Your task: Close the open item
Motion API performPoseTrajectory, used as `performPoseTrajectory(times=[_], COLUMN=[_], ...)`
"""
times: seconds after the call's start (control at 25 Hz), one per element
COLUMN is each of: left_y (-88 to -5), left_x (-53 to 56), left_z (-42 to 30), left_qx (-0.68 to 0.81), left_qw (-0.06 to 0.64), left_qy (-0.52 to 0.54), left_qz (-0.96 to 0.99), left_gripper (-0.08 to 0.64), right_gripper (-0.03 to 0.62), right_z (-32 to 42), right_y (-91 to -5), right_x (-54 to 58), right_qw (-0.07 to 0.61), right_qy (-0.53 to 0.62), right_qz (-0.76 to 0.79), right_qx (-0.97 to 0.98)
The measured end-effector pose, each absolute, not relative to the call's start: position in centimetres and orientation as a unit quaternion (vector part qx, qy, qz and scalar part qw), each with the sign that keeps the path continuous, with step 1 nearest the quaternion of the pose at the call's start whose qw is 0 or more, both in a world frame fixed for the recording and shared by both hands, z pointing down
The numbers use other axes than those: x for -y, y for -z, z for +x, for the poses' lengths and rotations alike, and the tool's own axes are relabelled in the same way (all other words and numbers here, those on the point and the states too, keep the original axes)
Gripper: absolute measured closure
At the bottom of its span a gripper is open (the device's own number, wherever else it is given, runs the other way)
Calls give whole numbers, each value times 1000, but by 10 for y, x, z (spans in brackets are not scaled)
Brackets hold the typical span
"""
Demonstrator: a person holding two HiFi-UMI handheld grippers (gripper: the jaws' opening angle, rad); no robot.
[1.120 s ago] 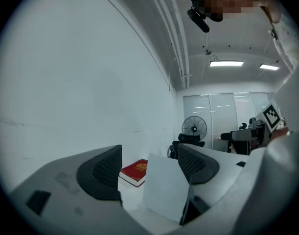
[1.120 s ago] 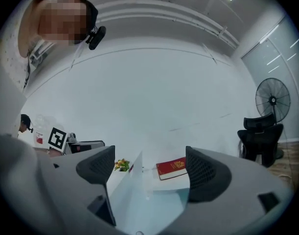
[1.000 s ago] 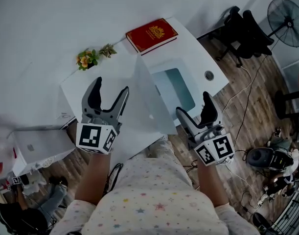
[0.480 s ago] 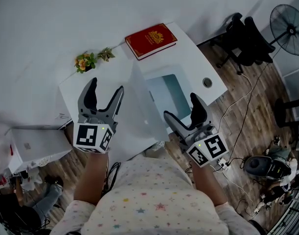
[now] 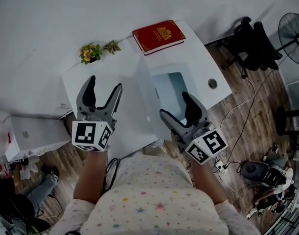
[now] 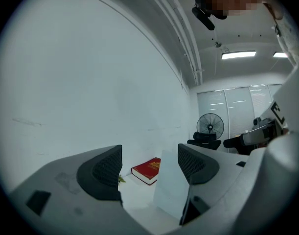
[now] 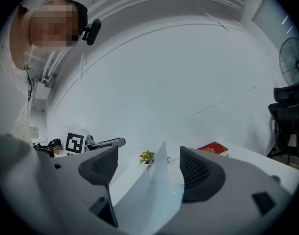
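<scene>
Lid (image 5: 147,97) raised between wide right tongs (image 5: 173,103); left tongs (image 5: 105,82) wide; book (image 5: 158,35) title illegible.

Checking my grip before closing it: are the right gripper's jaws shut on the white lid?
No, the right gripper has its jaws wide apart, with the upright white lid showing between them.

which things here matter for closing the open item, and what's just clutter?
In the job:
- raised white lid
- base with bluish panel
- left hand-held gripper, open
- right hand-held gripper, open, jaws either side of the lid

Lying about:
- red book
- small flowers
- office chair
- fan
</scene>
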State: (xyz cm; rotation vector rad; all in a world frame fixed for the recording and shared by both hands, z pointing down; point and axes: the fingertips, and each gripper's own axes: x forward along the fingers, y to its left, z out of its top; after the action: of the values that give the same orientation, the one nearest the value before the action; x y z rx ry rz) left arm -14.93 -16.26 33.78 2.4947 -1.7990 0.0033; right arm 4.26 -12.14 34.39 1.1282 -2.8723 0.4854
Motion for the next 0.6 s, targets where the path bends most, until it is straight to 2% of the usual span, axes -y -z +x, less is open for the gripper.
performPoseTrajectory(times=[0.32,0.6], left_y=[-344,-346], left_x=[152,145], left_z=[-161,-164], left_qx=[595,597], left_qw=[38,40], left_qy=[-6,-8], left_qz=[803,801], left_gripper=[231,232], right_gripper=[272,393], right_z=[23,15], right_y=[-358,-382], right_x=[118,108], right_qw=[37,98], right_qy=[-155,-182], right_qz=[332,319], right_qx=[930,925])
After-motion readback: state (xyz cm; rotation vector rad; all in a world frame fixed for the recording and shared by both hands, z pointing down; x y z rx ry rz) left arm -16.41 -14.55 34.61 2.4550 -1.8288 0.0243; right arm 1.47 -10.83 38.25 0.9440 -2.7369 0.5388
